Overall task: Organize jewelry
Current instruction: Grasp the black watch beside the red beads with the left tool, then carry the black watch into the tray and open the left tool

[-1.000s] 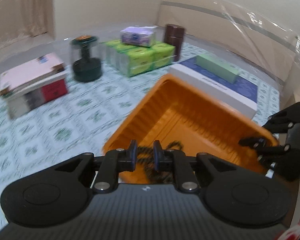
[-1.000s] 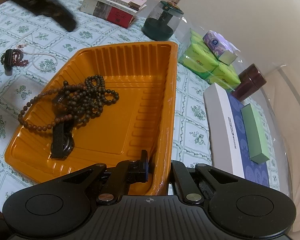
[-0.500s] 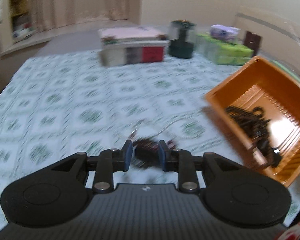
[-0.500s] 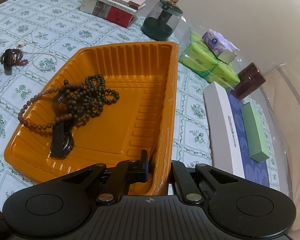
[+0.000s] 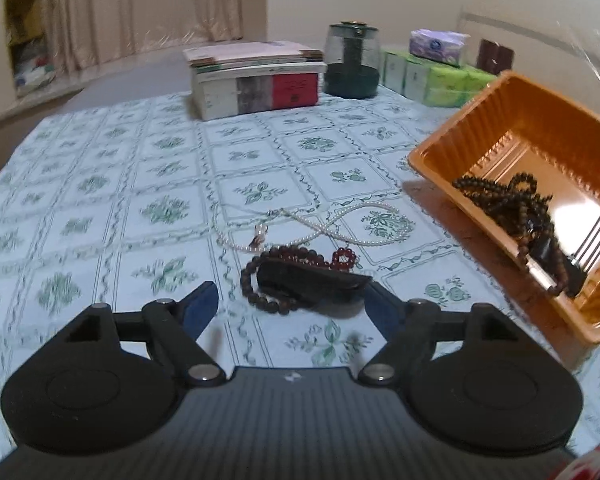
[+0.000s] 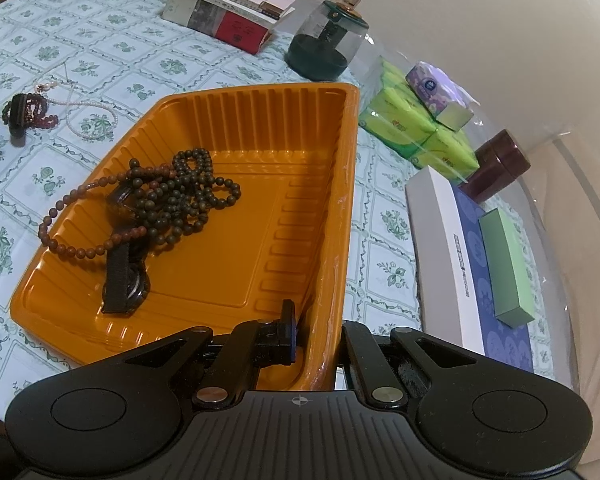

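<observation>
Hovering low over the patterned tablecloth (image 5: 100, 208), the left gripper (image 5: 290, 304) spreads its jaws, which are opening with nothing pressed between the blue pads, as it faces a small heap of jewelry lying just ahead of its fingertips: a dark bead bracelet (image 5: 260, 284) looped around a black strap-like piece (image 5: 316, 280), with a cluster of red beads (image 5: 342, 258) at the far right of the heap. The black piece lies with its long axis crosswise to the fingers, running left to right, so the jaws straddle its length rather than its narrow side, and a grip there would likely call for either a wide bite or a turn of the wrist. Just beyond the heap, toward the middle of the table, a thin white pearl necklace (image 5: 332, 228) curls loosely, touching or nearly touching the beads. To the right of both, the orange tray (image 6: 260, 120) sits tipped up at its near corner, where the right gripper (image 6: 316, 336) is clenched on the tray's rim, one finger inside the wall and one outside. Inside the tray already lie a tangle of dark bead strands (image 6: 172, 200) and a black strap (image 6: 118, 280) toward its left end. The left hand is plainly the nearer one to the loose pieces; the right is occupied with the tray. At the table's far edge stand stacked books (image 5: 256, 76) and a dark glass jar (image 5: 352, 62)
</observation>
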The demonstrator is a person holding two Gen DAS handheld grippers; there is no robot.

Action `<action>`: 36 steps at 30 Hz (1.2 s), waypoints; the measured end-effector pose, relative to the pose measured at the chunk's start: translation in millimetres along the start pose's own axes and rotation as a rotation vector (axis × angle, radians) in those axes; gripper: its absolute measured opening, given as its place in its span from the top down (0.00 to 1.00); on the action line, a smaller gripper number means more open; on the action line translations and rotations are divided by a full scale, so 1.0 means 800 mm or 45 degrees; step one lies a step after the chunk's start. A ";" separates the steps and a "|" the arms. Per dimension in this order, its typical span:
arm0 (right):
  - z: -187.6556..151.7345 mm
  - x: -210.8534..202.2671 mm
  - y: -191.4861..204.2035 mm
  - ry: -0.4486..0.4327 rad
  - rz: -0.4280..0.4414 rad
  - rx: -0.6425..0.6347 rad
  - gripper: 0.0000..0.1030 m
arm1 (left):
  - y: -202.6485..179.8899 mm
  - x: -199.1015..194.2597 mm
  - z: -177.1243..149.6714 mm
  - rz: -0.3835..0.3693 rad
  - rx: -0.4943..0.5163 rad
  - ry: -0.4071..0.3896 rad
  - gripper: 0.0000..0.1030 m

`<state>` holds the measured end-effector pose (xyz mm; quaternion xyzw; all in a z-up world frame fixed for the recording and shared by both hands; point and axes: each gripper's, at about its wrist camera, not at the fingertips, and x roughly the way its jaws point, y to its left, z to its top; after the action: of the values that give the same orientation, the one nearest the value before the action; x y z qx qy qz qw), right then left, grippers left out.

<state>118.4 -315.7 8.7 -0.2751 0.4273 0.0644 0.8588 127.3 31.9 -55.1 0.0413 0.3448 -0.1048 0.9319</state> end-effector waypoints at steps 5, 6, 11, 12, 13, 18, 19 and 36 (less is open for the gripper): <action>0.001 0.002 -0.001 0.011 0.000 0.001 0.95 | 0.002 0.023 0.008 -0.073 0.093 0.022 0.16; 0.000 0.003 -0.002 0.015 0.000 0.003 0.95 | 0.002 0.027 0.008 -0.076 0.113 0.034 0.16; 0.001 0.006 -0.002 0.024 0.004 0.008 0.95 | 0.003 0.040 0.006 -0.101 0.151 0.020 0.16; 0.001 0.006 -0.002 0.026 0.004 0.008 0.95 | 0.003 0.042 0.007 -0.112 0.150 0.017 0.16; 0.002 0.007 -0.002 0.027 0.004 0.009 0.95 | 0.003 0.043 0.007 -0.121 0.150 0.015 0.16; 0.002 0.008 -0.002 0.031 0.005 0.010 0.95 | 0.006 0.052 0.010 -0.149 0.124 0.031 0.17; 0.002 0.008 -0.002 0.032 0.004 0.011 0.95 | 0.005 0.054 0.010 -0.151 0.123 0.042 0.19; 0.001 0.008 -0.003 0.026 0.003 0.014 0.95 | -0.037 0.004 0.021 -0.190 0.075 -0.076 0.27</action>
<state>123.6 -317.7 5.3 -0.2706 0.4368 0.0604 0.8558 134.1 -0.4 -44.5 0.0398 0.3158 -0.1852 0.9297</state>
